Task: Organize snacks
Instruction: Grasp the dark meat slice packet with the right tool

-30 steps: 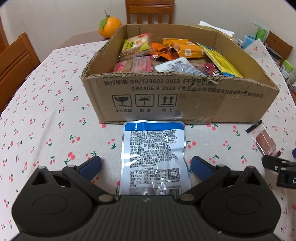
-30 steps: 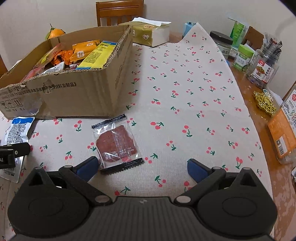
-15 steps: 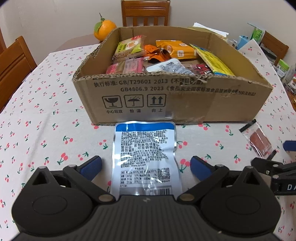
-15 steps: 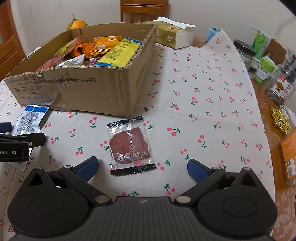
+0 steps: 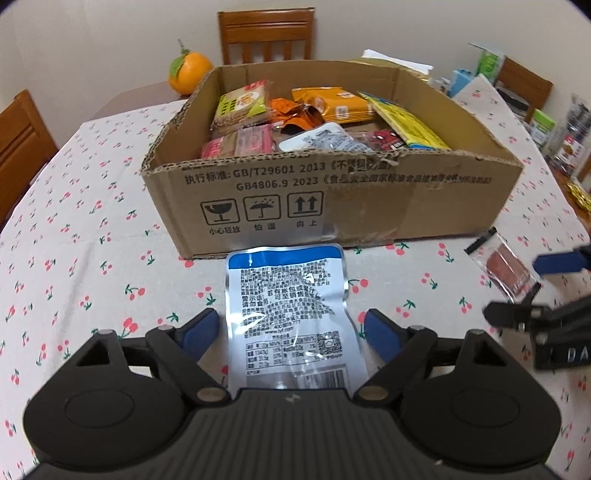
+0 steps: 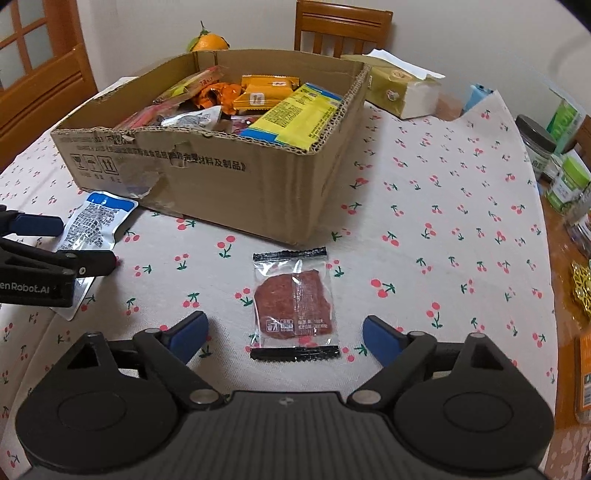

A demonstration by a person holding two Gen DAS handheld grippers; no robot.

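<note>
A silver and blue snack pouch (image 5: 291, 317) lies flat on the cherry-print tablecloth, just in front of the cardboard box (image 5: 332, 199). My left gripper (image 5: 291, 330) straddles its near half; the jaws are closing, with a small gap still on either side of the pouch. In the right wrist view a clear packet of red dried meat (image 6: 293, 304) lies between the blue fingertips of my right gripper (image 6: 286, 334). Its jaws are closing too and do not touch the packet. The box (image 6: 229, 177) holds several snack packs.
An orange (image 5: 190, 72) sits behind the box, and wooden chairs (image 5: 266, 35) ring the table. A tissue pack (image 6: 402, 90) lies behind the box's right corner. Jars and bottles (image 6: 554, 162) crowd the table's right edge. Bare cloth stretches right of the meat packet.
Both pairs of jaws have narrowed around their packets. The right wrist view has rolled, so the meat packet now lies centred and square between the fingers. The left gripper stayed put.
</note>
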